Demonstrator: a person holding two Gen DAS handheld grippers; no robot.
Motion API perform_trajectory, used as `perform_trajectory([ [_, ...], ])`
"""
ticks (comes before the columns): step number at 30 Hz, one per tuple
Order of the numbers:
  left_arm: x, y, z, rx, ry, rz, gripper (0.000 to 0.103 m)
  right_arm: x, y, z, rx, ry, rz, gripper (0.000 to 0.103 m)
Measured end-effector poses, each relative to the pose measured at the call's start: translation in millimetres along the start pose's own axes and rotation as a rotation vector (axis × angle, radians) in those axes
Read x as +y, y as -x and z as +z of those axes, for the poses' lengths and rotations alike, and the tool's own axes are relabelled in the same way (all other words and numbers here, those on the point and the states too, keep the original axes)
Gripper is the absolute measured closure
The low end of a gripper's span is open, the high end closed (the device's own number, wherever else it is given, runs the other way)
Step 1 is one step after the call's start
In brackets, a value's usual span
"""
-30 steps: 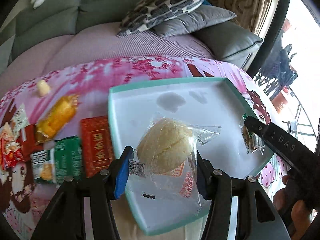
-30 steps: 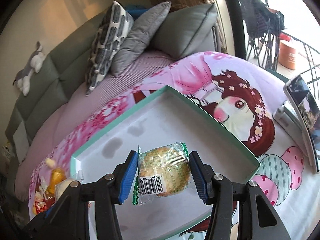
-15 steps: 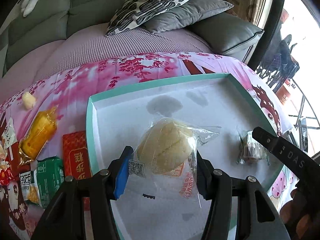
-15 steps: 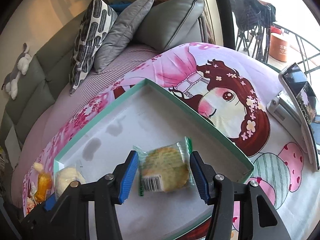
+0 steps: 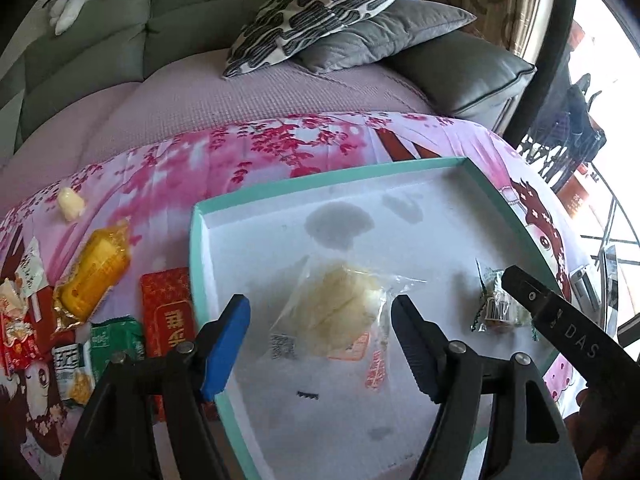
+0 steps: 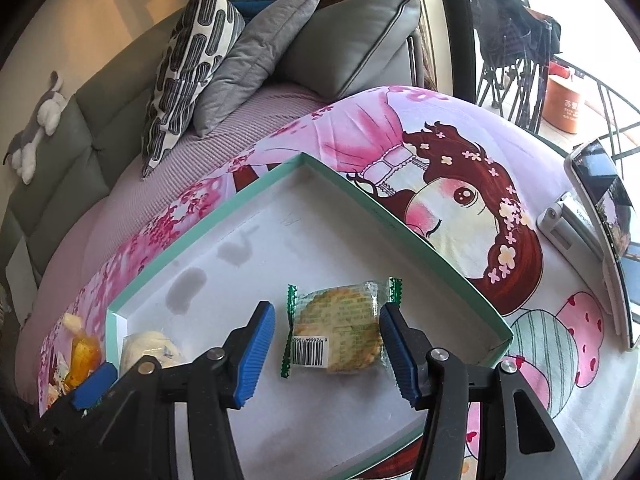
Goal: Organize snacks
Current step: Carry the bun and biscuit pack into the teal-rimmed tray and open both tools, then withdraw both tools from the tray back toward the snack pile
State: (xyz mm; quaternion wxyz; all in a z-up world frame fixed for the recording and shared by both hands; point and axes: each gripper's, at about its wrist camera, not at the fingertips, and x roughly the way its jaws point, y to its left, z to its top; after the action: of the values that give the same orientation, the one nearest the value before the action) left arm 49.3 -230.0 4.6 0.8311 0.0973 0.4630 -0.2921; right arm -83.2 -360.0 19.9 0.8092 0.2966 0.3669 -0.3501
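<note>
A teal-rimmed white tray [image 5: 320, 174] lies on the pink cartoon cloth. A clear-wrapped pale bun [image 5: 340, 312] rests on the tray floor between the fingers of my left gripper [image 5: 320, 304]. Its jaws are opening, and both pads stand clear of the wrapper. In the right wrist view a wrapped round cookie [image 6: 340, 332] with a barcode lies flat in the tray [image 6: 400, 220]. My right gripper [image 6: 327, 310] straddles it, open, with a gap at the left pad. The bun [image 6: 148, 344] shows at the tray's left corner, and the cookie [image 5: 496, 308] shows at the right of the left wrist view.
Loose snacks lie on the cloth left of the tray: a yellow packet [image 5: 96, 280], a red packet [image 5: 168, 320], a green packet [image 5: 112, 340] and a small white sweet [image 5: 70, 204]. A phone on a stand [image 6: 600, 216] stands right of the tray. Cushions [image 5: 320, 12] sit on the sofa behind.
My left jaws have spread and let go of the bun, which now lies on the tray floor. My right gripper has set the cookie down in the tray and come off it.
</note>
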Motion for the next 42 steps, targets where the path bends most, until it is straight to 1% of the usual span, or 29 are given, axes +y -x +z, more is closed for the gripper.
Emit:
perform_trajectory([
  [2,7,6,2,0.001,0.033,0.009,0.029,1,2,0,-0.004,0.004,0.006,0.044],
  [4,16,12,4,-0.004,0.073,0.030,0.027,4,5,0,-0.009,0.015,0.007,0.042],
  [5,23,16,5,-0.011,0.104,0.051,0.021,6,5,1,-0.011,0.023,0.006,0.040],
  [7,36,23,5,-0.024,0.158,0.089,0.010,11,7,0,-0.017,0.049,0.002,0.030],
  [8,44,26,5,-0.030,0.187,0.109,0.009,14,8,-1,-0.022,0.061,-0.003,0.026],
  [10,59,30,4,-0.042,0.238,0.143,0.007,19,7,-2,-0.028,0.090,-0.019,0.015],
  [11,67,31,2,-0.048,0.266,0.162,0.004,21,7,-2,-0.029,0.103,-0.022,0.014],
  [14,82,31,-2,-0.053,0.316,0.195,0.001,27,6,-4,-0.030,0.139,-0.028,0.014],
  [15,87,30,-3,-0.053,0.330,0.202,0.000,30,5,-5,-0.027,0.152,-0.029,0.009],
  [16,90,29,-4,-0.052,0.340,0.208,0.000,31,4,-6,-0.025,0.163,-0.030,0.000],
  [19,96,27,-9,-0.048,0.371,0.217,0.000,37,4,-9,-0.028,0.198,-0.033,0.000],
  [22,101,26,-12,-0.055,0.393,0.205,0.000,42,4,-11,-0.029,0.224,-0.029,0.000],
  [27,104,29,-16,-0.068,0.399,0.181,0.000,46,8,-13,-0.035,0.238,0.000,0.000],
  [32,110,37,-22,-0.068,0.399,0.160,0.000,52,13,-15,-0.046,0.262,-0.006,0.000],
  [35,116,44,-25,-0.078,0.415,0.148,0.000,55,17,-17,-0.041,0.267,0.017,0.000],
  [38,122,52,-27,-0.080,0.423,0.159,0.000,61,20,-21,-0.034,0.287,0.043,0.000],
  [42,137,63,-32,-0.067,0.429,0.197,0.000,76,23,-28,-0.019,0.321,0.084,0.000],
])
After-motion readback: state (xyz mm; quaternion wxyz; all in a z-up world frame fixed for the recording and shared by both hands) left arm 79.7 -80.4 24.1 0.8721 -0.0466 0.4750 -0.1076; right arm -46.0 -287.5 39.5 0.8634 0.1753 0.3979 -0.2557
